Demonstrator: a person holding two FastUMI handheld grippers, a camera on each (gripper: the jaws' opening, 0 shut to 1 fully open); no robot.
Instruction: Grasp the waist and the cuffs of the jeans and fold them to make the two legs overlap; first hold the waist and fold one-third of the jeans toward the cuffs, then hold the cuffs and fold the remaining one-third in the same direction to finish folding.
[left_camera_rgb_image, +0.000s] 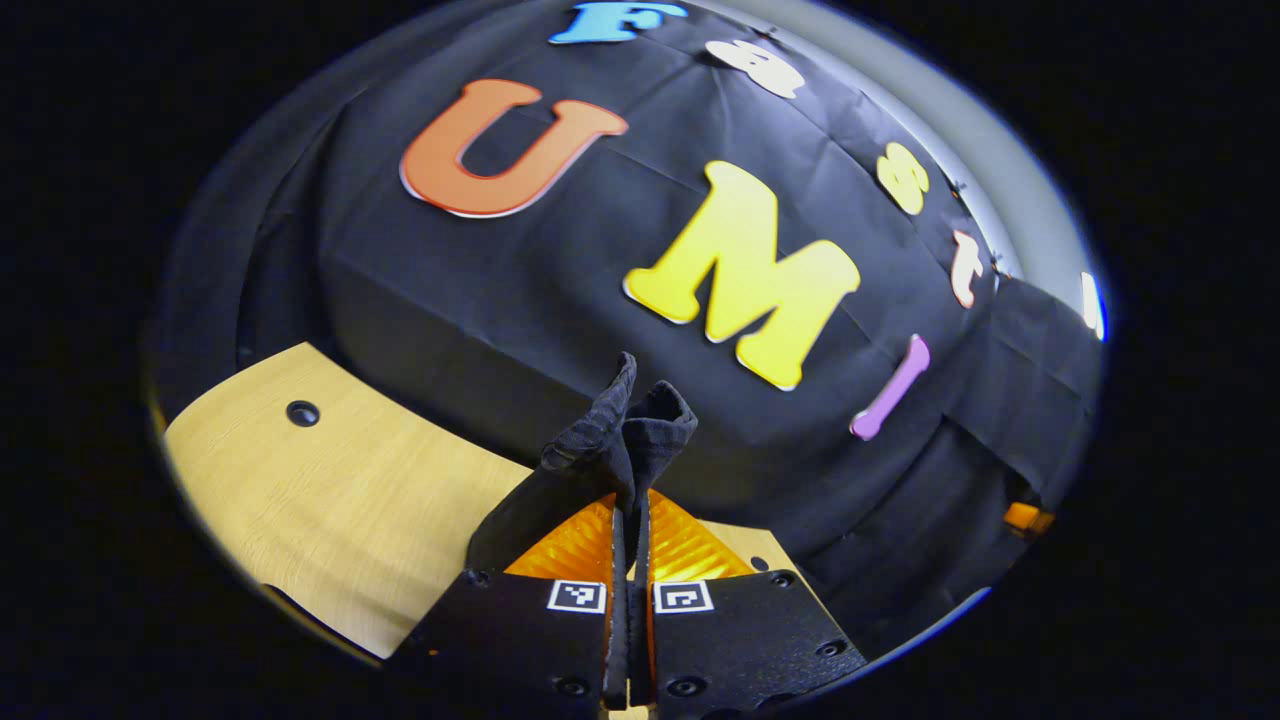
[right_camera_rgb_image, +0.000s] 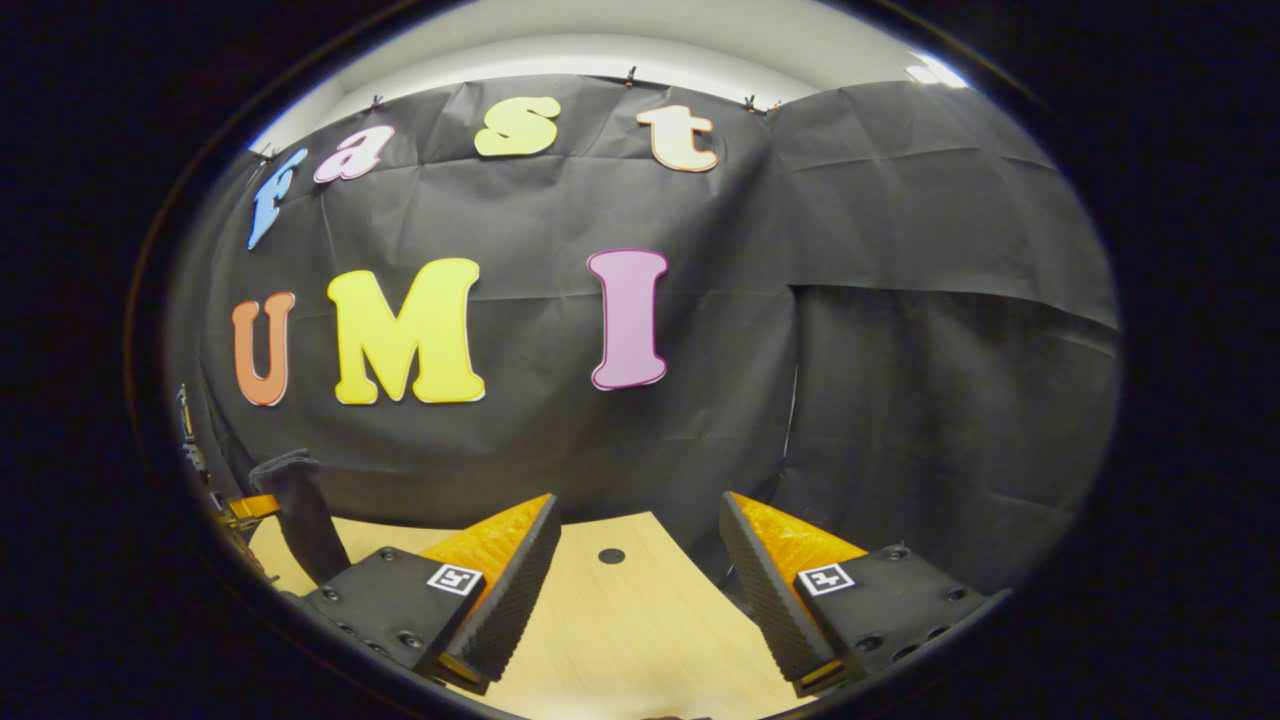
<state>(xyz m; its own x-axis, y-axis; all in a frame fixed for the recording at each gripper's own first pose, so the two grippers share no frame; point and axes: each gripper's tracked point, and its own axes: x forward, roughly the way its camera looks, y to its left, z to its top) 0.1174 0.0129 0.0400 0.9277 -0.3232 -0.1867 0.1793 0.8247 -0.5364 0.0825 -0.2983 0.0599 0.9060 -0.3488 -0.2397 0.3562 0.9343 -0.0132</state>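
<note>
A: What's the left gripper doing?

B: Its jaws are closed on a bunch of the dark jeans. In the left gripper view the two orange fingers sit almost together, and the cloth is pinched in the narrow slot between them. A crumpled tuft of it sticks up past the fingertips, in front of the black cloth wall.

A: And below the pinch?

B: More of the fabric hangs down the left side of that gripper, over the light wooden bench.

A: The right gripper?

B: Its jaws stand wide apart with nothing between them; through the gap you see bare bench with a small dark hole in it.

A: Are the jeans anywhere near it?

B: Well apart from it. In the right gripper view a dark hanging strip of the jeans shows at the far left edge, beside something orange that I take to be the other gripper, too small to tell clearly.
</note>
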